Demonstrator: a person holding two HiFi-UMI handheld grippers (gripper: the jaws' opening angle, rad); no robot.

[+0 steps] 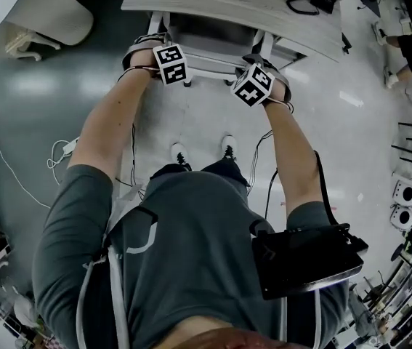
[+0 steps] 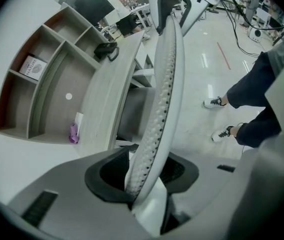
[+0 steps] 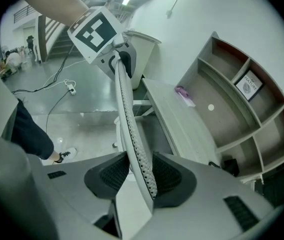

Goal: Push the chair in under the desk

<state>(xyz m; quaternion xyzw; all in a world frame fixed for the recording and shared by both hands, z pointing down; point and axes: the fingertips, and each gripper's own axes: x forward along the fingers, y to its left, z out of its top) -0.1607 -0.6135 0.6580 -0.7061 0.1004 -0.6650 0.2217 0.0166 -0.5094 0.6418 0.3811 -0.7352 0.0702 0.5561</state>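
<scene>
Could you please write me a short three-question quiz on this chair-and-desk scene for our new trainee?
1. True or false: the left gripper and the right gripper are both shut on the backrest.
2. Where does the purple item lie? A: on the floor. B: on the desk. C: on a shelf.
3. Whose marker cube shows in the right gripper view?
Key: 1 true; 2 B; 3 the left gripper's.
</scene>
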